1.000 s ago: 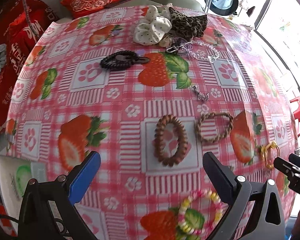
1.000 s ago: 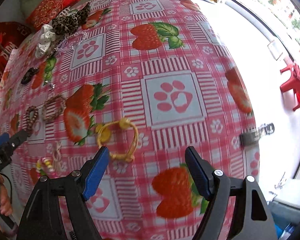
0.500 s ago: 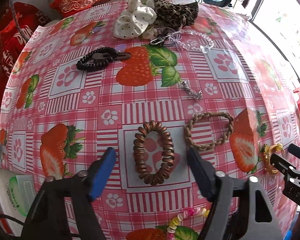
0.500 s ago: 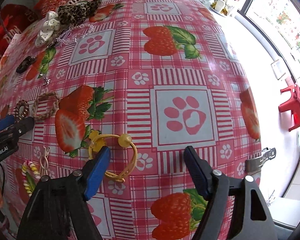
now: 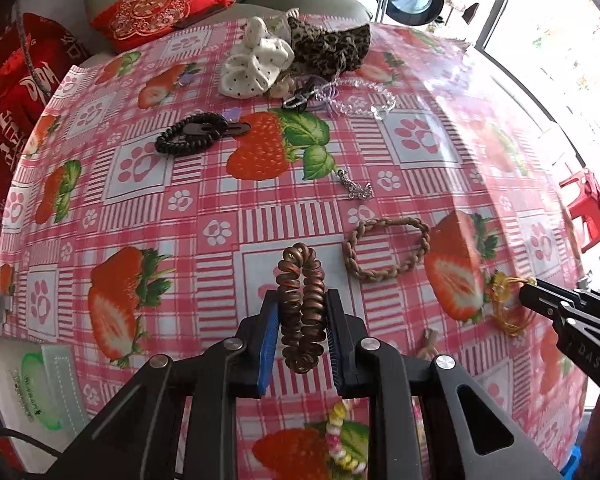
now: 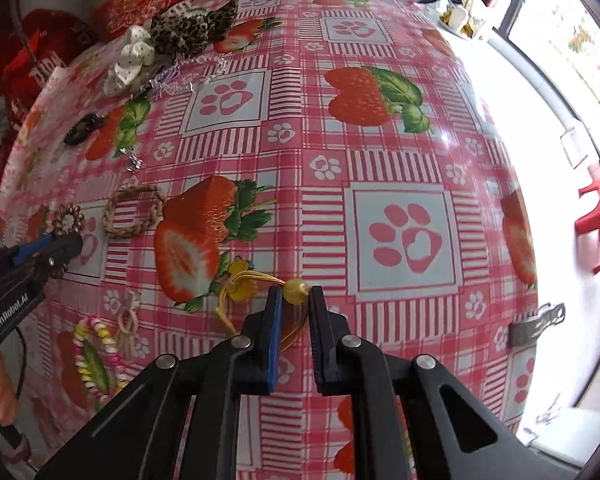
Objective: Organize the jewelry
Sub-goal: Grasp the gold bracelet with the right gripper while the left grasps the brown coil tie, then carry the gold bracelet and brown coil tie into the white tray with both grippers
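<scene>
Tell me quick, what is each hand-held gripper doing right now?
Left hand-held gripper: closing on the brown spiral hair tie, pads squeezing it.
Right hand-held gripper: closing on the yellow cord bracelet, its bead between the pads.

Pastel coil band (image 5: 342, 436) half hidden behind left claw (image 5: 302, 316); small silver charm (image 5: 356, 188) too small to identify.

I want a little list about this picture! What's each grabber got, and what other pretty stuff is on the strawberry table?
left gripper: jaws closing, squeezing the brown spiral hair tie
right gripper: jaws closing on the yellow cord bracelet, beside its bead
beside the spiral tie: braided brown bracelet
middle of table: black spiral tie, small silver charm
far edge: white dotted scrunchie, leopard scrunchie, clear bead bracelet
near edge: pastel spiral tie
</scene>
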The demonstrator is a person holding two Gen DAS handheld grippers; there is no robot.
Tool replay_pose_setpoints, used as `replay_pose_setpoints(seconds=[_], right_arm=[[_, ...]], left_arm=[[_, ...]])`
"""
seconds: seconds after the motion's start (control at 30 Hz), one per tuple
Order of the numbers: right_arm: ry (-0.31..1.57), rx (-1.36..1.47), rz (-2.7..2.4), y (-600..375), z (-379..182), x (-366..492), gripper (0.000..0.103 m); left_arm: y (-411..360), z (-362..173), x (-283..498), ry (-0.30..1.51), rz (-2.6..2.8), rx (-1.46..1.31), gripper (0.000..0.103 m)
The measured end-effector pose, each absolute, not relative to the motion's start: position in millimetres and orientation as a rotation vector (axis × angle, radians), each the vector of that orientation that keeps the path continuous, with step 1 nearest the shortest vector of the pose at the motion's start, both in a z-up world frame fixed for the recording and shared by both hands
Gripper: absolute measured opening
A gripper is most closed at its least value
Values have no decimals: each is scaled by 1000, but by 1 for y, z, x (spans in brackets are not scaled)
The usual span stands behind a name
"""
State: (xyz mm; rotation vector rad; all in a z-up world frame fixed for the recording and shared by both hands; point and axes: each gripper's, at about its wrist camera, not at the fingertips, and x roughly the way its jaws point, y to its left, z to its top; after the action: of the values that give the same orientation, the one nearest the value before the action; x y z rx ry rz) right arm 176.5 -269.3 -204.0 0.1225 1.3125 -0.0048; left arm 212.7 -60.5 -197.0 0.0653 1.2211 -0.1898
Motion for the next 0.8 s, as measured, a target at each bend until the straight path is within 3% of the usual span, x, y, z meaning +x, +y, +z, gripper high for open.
replay_pose_setpoints(seconds=[0.43, 0.8], right_arm=[[1270, 259, 37, -272, -162, 154, 14], [1243, 255, 140, -219, -124, 142, 14]], left_arm=[[-32, -159, 171, 1183, -210, 8, 29], [33, -135, 131, 1154, -141, -57, 29]])
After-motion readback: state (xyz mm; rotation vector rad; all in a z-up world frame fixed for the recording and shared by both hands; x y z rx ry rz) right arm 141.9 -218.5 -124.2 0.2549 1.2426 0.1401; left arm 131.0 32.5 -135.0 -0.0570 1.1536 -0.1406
